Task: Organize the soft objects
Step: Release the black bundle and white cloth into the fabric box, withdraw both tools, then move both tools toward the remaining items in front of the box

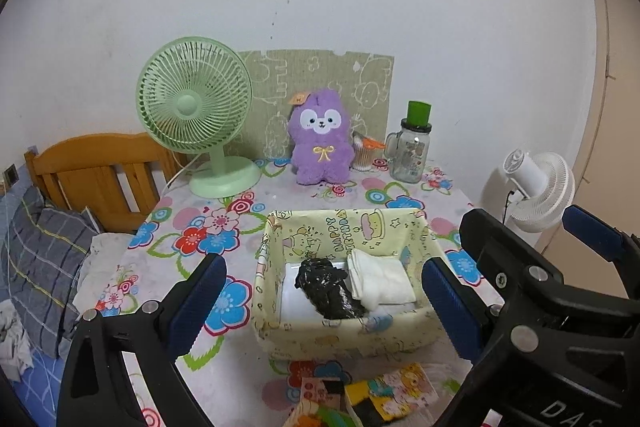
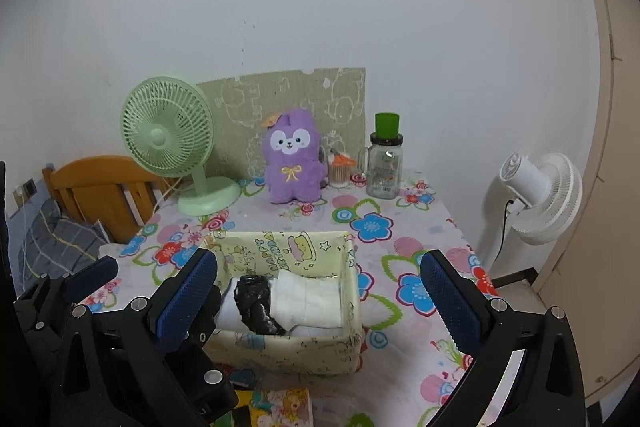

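Note:
A pale yellow fabric basket point(image 1: 344, 335) stands on the flowered table in front of both grippers. Inside it lie a crumpled black soft bundle point(image 1: 326, 289) and a folded white cloth point(image 1: 380, 281). The basket point(image 2: 296, 351), black bundle point(image 2: 256, 305) and white cloth point(image 2: 308, 301) also show in the right wrist view. My left gripper point(image 1: 324, 299) is open and empty, its fingers on either side of the basket. My right gripper point(image 2: 320, 299) is open and empty, above the basket's near side. A purple plush toy point(image 1: 320, 139) sits upright at the back of the table.
A green desk fan point(image 1: 196, 107) stands back left. A glass jar with a green lid point(image 1: 412, 151) and a cotton-swab holder point(image 1: 364, 155) stand back right. Colourful packets point(image 1: 372, 395) lie near the front edge. A white fan point(image 1: 536, 183) stands right of the table, a bed to the left.

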`<state>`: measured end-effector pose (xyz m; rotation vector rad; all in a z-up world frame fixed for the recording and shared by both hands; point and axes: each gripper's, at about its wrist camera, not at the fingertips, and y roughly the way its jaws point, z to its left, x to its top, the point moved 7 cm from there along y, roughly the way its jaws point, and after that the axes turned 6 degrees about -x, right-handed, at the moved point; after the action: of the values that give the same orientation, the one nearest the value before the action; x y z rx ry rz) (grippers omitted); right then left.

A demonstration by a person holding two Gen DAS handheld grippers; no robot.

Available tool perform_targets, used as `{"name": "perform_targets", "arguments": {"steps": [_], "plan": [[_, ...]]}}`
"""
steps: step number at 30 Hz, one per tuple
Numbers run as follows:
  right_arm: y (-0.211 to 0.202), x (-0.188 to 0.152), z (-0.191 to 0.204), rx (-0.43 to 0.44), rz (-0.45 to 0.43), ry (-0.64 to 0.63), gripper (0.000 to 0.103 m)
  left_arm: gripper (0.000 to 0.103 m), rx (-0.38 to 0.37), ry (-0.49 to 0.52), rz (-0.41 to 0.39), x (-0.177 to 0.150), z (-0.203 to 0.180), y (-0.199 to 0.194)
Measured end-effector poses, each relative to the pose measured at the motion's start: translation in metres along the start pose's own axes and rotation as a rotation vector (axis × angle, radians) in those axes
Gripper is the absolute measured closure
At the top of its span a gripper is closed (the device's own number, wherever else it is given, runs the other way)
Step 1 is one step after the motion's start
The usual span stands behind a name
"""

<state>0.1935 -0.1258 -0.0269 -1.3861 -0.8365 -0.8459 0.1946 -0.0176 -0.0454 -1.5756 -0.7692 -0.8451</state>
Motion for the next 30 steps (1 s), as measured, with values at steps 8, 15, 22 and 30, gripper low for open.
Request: {"name": "perform_targets", "arguments": {"steps": [8, 15, 22, 30], "plan": [[-0.036, 0.0, -0.005, -0.006, -0.036, -0.001, 0.0, 0.004, 0.001, 0.003, -0.032, -0.004, -0.009, -0.031], [-0.064, -0.004, -0.011, -0.008, -0.064, -0.002, 0.0, 0.004, -0.007, 0.005, -0.06, -0.011, -0.017, -0.057], [-0.082, -0.009, -0.013, -0.008, -0.077, -0.002, 0.0, 0.004, -0.006, 0.013, -0.083, -0.018, -0.02, -0.074], [-0.092, -0.019, -0.012, 0.006, -0.078, -0.008, 0.0, 0.004, 0.001, 0.016, -0.089, -0.028, -0.022, -0.082]]}}
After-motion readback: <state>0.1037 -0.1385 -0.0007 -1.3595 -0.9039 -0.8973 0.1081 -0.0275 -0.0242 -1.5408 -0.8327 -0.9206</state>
